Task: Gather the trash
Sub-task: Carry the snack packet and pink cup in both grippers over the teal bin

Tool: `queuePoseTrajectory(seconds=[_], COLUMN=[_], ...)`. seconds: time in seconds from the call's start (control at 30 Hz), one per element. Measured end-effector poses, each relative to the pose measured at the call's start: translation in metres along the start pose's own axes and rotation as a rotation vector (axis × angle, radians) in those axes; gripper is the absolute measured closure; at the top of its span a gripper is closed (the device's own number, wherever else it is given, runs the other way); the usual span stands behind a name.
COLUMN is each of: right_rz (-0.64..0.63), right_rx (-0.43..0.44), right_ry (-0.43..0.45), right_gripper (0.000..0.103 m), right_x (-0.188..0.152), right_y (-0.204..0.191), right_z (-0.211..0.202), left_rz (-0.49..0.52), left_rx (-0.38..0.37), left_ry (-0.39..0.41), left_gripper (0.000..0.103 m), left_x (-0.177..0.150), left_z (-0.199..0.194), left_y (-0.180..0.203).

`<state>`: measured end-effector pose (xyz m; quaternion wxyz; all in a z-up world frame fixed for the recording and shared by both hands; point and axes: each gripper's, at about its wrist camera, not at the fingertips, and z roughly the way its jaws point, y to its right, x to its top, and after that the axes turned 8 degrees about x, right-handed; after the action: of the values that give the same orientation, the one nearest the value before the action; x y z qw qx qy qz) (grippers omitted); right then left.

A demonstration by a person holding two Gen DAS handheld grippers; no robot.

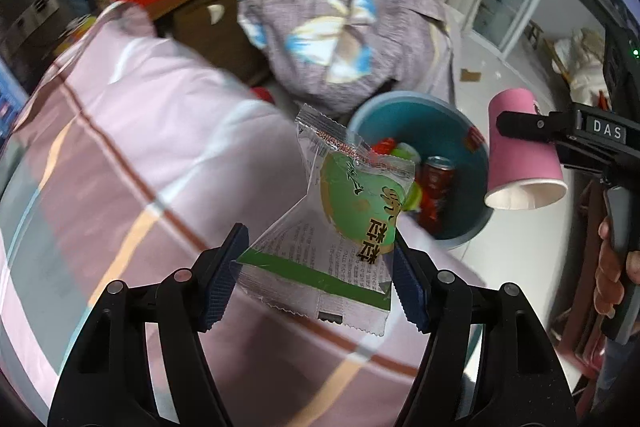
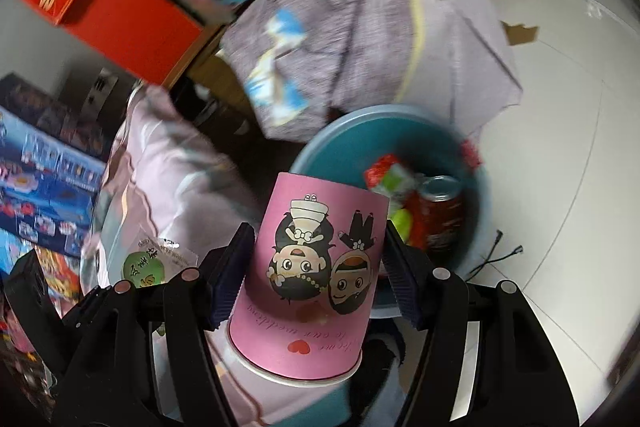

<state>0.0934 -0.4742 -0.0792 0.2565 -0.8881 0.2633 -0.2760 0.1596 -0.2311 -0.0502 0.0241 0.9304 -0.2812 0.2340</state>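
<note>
Left tool (image 1: 318,277) grips clear green-printed snack wrapper (image 1: 344,223); right tool (image 2: 316,277) grips pink paper cup (image 2: 316,267).
Both held near round blue trash bin (image 1: 416,115) on white floor beside pink bed.

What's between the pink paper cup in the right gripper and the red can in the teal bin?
Only the teal bin's near rim separates the pink paper cup from the red can, right wrist view.

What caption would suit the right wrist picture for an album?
Right gripper clamps an upside-down pink paper cup above a teal bin holding a red can.
</note>
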Motion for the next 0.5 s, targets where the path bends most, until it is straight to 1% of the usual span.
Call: queuePoseTrajectory(seconds=[0.17,0.27,0.5], right_rz=[0.042,0.059,0.089], right_rx=[0.004,0.009,0.012], right_ry=[0.018,0.016,0.0], right_gripper=[0.042,0.042,0.042], right_x=[0.006,0.008,0.012], right_y=[0.031,0.043,0.064], right_z=[-0.013,-0.014,-0.009], left_rz=[0.04,0.067,0.103], left_rx=[-0.006,-0.012,-0.03], left_ry=[-0.022,-0.032,-0.063], left_gripper=[0.034,0.034,0.034], left_x=[0.011,0.018,0.032], left_z=[0.01,0.017,0.036], left_y=[0.031,0.05,0.08])
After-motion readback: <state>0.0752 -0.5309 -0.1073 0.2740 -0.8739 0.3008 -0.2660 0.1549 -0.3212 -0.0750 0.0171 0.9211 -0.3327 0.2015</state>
